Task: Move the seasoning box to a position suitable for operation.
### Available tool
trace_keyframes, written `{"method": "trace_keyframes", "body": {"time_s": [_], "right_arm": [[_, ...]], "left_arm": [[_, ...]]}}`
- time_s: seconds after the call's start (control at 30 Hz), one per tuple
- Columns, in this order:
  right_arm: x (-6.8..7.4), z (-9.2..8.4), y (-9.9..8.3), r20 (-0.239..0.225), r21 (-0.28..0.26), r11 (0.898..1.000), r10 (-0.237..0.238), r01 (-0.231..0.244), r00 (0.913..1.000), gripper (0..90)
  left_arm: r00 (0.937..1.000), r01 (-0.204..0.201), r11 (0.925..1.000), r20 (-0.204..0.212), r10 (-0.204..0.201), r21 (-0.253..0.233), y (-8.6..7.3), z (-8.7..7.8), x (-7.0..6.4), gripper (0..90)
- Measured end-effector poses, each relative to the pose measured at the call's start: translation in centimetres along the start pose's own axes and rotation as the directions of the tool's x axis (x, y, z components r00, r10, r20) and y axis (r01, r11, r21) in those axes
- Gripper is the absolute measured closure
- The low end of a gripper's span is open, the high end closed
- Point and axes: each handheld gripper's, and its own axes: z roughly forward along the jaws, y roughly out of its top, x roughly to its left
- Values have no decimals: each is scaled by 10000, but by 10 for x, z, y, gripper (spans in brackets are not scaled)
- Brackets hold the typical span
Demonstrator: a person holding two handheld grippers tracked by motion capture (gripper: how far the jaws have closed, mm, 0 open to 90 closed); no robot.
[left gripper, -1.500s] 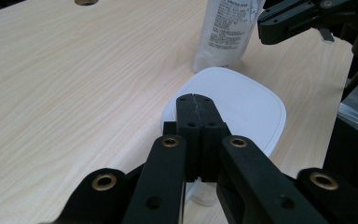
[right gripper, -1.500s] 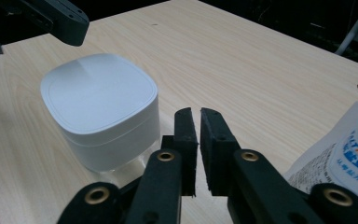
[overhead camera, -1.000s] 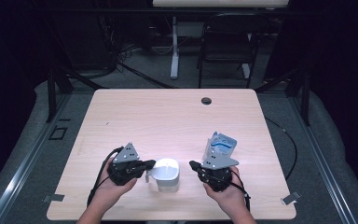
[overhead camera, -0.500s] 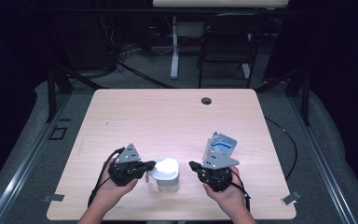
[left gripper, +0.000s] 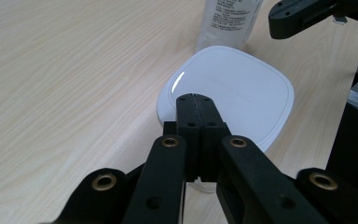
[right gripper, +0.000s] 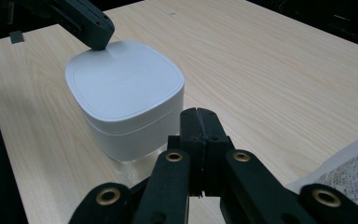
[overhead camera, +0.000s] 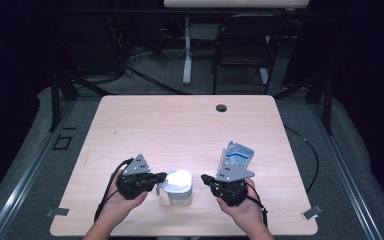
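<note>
In the high view, a white, rounded-square plastic box with a flat lid (overhead camera: pixel 179 186) stands near the front edge of the pale wooden table (overhead camera: pixel 180 125), between the two hand-held grippers. The left gripper (overhead camera: pixel 161 177) lies just left of the box, its closed tips over the near left edge of the lid; the right gripper (overhead camera: pixel 206 178) sits just right of the box, apart from it, jaws pressed together and empty. A white-and-blue soft refill pouch (overhead camera: pixel 236 156) stands behind and to the right of the box. In the left gripper view, the left gripper (left gripper: pixel 194 97) has its black jaws fully closed with nothing between them, tips over the near rim of the box's lid (left gripper: pixel 233 88); whether they touch it I cannot tell. The pouch (left gripper: pixel 228 21) rises just beyond the box. In the right gripper view, the right gripper (right gripper: pixel 198 111) is shut tight and empty, just beside the box (right gripper: pixel 126 95), while the left gripper's tip (right gripper: pixel 95 39) rests at the lid's far edge.
</note>
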Motion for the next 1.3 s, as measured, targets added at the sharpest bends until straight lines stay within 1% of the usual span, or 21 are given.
{"method": "trace_keyframes", "body": {"time_s": [0.07,0.23,0.27,0.37,0.4,0.53,0.73,0.77,0.87,0.9,1.07,1.3], "right_arm": [[1,1,0,-61,7,10000,17,-17,10000,900],[5,5,-1,-220,114,9999,-106,108,9997,900],[5,6,-1,-212,130,9998,-116,119,9997,900],[6,8,-2,-299,192,9997,-137,143,9995,900],[7,8,-3,-319,216,9996,-147,154,9994,900],[8,11,-4,-393,254,9996,-139,149,9991,900],[10,14,-5,-459,335,9992,-180,196,9988,900],[11,15,-5,-491,350,9992,-194,212,9986,900],[12,17,-6,-522,376,9991,-194,214,9985,900],[12,17,-6,-524,431,9987,-257,280,9983,900],[13,19,-7,-585,449,9987,-234,260,9980,900],[15,23,-9,-707,642,9972,-329,375,9970,900]], "left_arm": [[10000,21,10000,1,-21,-20,0,0,1,900],[10000,25,9999,-50,-25,-104,-1,0,1,900],[10000,-3,10000,-33,3,-58,-1,0,1,900],[10000,12,9999,-75,-13,-119,-1,0,1,900],[10000,46,10000,-10,-46,-81,-1,0,1,900],[10000,23,10000,-73,-24,-78,-1,0,0,900],[10000,21,10000,-36,-21,-65,-1,-1,1,900],[10000,79,9999,-23,-80,-72,-1,-1,1,900],[10000,92,9999,-18,-92,-78,-1,-1,1,900],[10000,92,9999,-20,-92,-78,-1,-1,1,900],[9999,124,9998,18,-123,-131,-2,-1,2,900],[9999,144,9998,12,-144,-136,-2,-1,2,900]]}}
